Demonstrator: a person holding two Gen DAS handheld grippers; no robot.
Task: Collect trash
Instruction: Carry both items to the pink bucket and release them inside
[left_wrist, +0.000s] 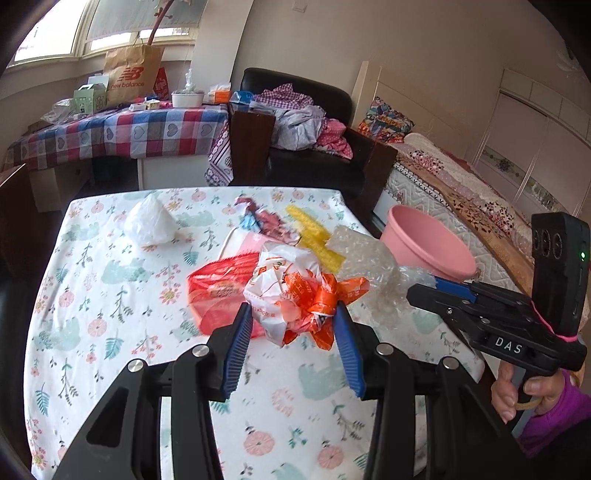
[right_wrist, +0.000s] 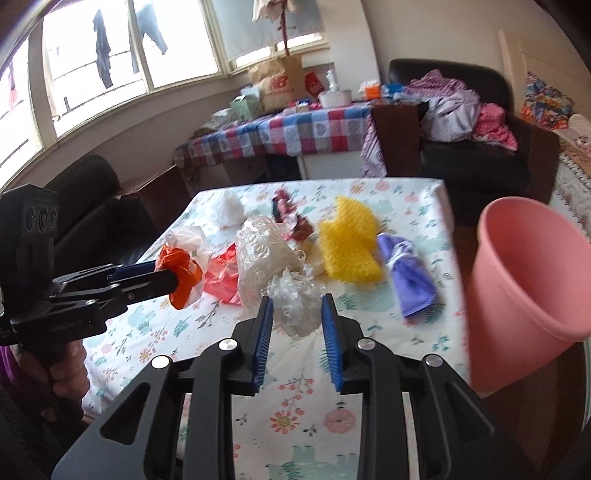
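My left gripper (left_wrist: 291, 306) is shut on a crumpled orange-and-white plastic bag (left_wrist: 288, 288), held just above the floral tablecloth (left_wrist: 110, 332). The right wrist view shows the same bag (right_wrist: 181, 273) at the left gripper's tips (right_wrist: 173, 277). My right gripper (right_wrist: 297, 299) is shut on a wad of clear plastic (right_wrist: 295, 310) that trails back to a larger clear bundle (right_wrist: 262, 254). In the left wrist view the right gripper (left_wrist: 417, 288) reaches in from the right with that clear plastic (left_wrist: 369, 266). A pink bucket (right_wrist: 528, 277) stands off the table's right edge.
More trash lies on the table: a red bag (left_wrist: 218, 291), a white bag (left_wrist: 149, 223), yellow mesh (right_wrist: 351, 247), a purple cloth (right_wrist: 406, 273) and a dark red wrapper (right_wrist: 288, 210). Beyond are a black armchair (left_wrist: 314, 162) piled with clothes, a checked table and a bed.
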